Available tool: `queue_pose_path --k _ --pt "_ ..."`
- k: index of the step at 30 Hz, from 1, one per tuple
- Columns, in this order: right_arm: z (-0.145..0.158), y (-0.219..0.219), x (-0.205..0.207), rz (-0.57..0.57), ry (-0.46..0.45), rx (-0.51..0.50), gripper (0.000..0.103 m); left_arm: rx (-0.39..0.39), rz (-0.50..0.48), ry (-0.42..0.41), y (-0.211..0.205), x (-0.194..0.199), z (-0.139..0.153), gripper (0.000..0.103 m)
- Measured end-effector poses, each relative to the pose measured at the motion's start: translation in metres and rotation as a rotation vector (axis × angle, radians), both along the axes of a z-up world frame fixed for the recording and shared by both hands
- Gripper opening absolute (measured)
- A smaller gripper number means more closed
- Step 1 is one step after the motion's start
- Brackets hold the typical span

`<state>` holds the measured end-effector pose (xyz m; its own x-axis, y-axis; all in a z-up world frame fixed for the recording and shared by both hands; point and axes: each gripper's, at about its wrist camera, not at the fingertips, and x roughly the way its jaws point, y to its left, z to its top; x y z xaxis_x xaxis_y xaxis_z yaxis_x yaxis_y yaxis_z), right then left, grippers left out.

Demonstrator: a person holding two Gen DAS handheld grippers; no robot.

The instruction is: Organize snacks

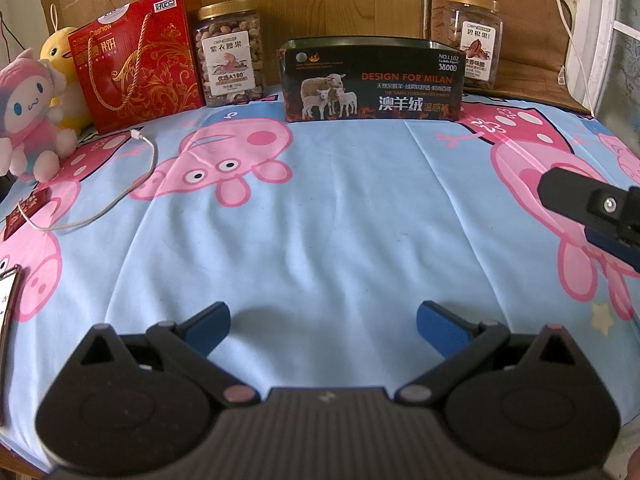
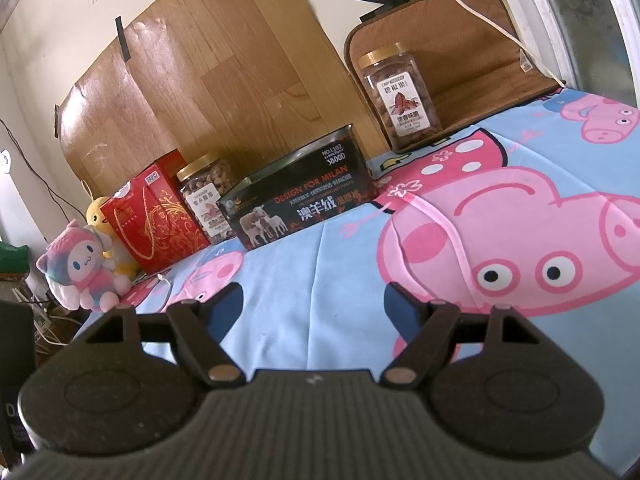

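Both claws are empty and spread wide. Your left gripper [image 1: 323,322] hangs over the near edge of the cloth-covered surface [image 1: 340,220] with its blue pads apart, and your right gripper [image 2: 314,302] is the same, holding nothing, a little further to the right side.

All the snacks stand in a row along the far edge. At the far left corner is the red gift box [image 1: 140,56], and the cashew jar [image 1: 231,54] stands just beside it on its right. Near the middle of the far edge sits the open black tin [image 1: 372,80]. The pecan jar [image 1: 474,40] is at the far right, partly behind the tin's right end in the left view, resting on a brown cushion [image 1: 532,40]. Two plush toys [image 1: 32,112] sit at the left edge, and a white cable [image 1: 120,196] lies in front of them.

I judge that no step is begun yet; you are at the approach. The tin looks like the place to collect things, so the next move probably calls for a reach forward to one jar. Each jar is wide, so keep the jaws fully apart and grip the body low, below the gold lid.
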<state>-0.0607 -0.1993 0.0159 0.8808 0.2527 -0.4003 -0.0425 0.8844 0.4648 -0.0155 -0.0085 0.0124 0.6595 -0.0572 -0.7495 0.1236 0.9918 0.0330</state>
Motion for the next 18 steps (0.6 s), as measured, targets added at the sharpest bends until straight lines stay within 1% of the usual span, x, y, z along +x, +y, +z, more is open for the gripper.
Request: queue_pose_path --k 18 --pt "0.0000 0.0000 -0.0001 0.000 0.000 0.001 0.080 0.004 0.001 -0.003 0.0015 -0.0008 0.0007 0.103"
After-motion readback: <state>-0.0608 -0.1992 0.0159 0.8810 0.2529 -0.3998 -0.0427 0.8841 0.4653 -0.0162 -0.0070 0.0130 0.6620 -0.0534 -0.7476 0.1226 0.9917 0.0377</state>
